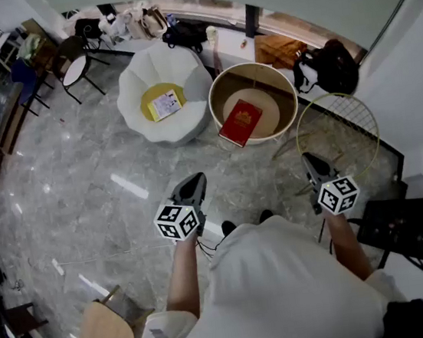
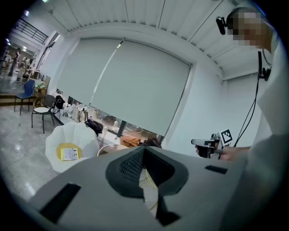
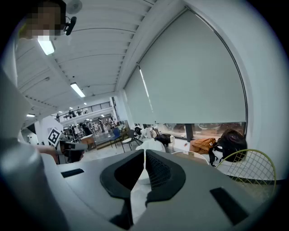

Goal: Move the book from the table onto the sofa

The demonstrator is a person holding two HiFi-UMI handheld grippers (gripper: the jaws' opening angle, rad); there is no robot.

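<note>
A red book (image 1: 241, 122) lies on the round wooden table (image 1: 218, 93), overhanging its near edge. Left of the table stands a white shell-shaped sofa (image 1: 135, 80) with a yellow cushion (image 1: 152, 95) and a small leaflet on it; the sofa (image 2: 55, 140) also shows in the left gripper view. My left gripper (image 1: 195, 182) is shut and empty, held well short of the table. My right gripper (image 1: 310, 160) is shut and empty too, nearer the wire side table. Each gripper view looks over closed jaws (image 2: 143, 151) (image 3: 144, 153) with nothing between them.
A round wire side table (image 1: 359, 115) stands right of the wooden table, with a black backpack (image 1: 331, 63) behind it. A black case (image 1: 419, 228) sits on the floor at the right, and a wooden stool (image 1: 106, 334) at the lower left. Chairs and bags line the far wall.
</note>
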